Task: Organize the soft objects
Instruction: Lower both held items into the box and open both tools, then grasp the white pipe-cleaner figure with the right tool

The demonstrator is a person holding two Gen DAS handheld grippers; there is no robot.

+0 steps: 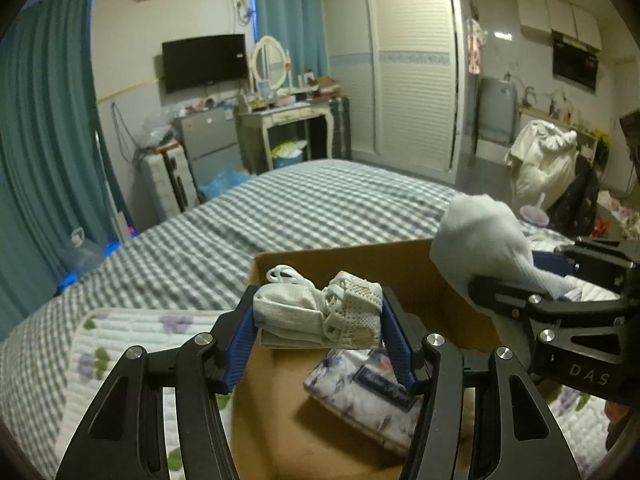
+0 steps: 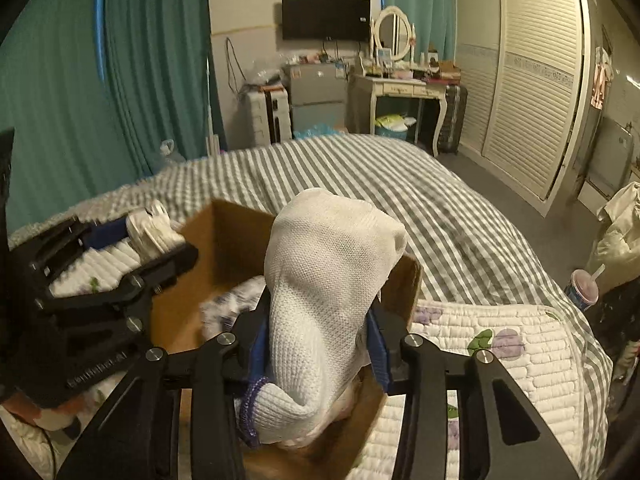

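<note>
White sock [image 2: 328, 280] is pinched in my right tool [image 2: 320, 344], folded mesh bundle [image 1: 320, 312] clamped in my left tool [image 1: 320, 336], both hanging right over the cardboard box [image 1: 400, 256] on the bed [image 1: 280, 208].

Lettering "DAS": printed in pale capitals on the black body of the right gripper [image 1: 560, 296], as seen in the left wrist view, right of the cardboard box [image 1: 404, 256]; the word appears cut off at the frame's edge.

Lettering on the left gripper [image 2: 160, 240]: a pale line of text is seen on its black body in the right wrist view, left of the cardboard box [image 2: 224, 232]; it is too blurred to be read.

Dark label on the floral packet [image 1: 368, 396]: lying inside the cardboard box; pale script is carried, but it cannot be made out.

Television [image 1: 204, 62]: a small light mark is borne at its upper right corner, unreadable.
</note>
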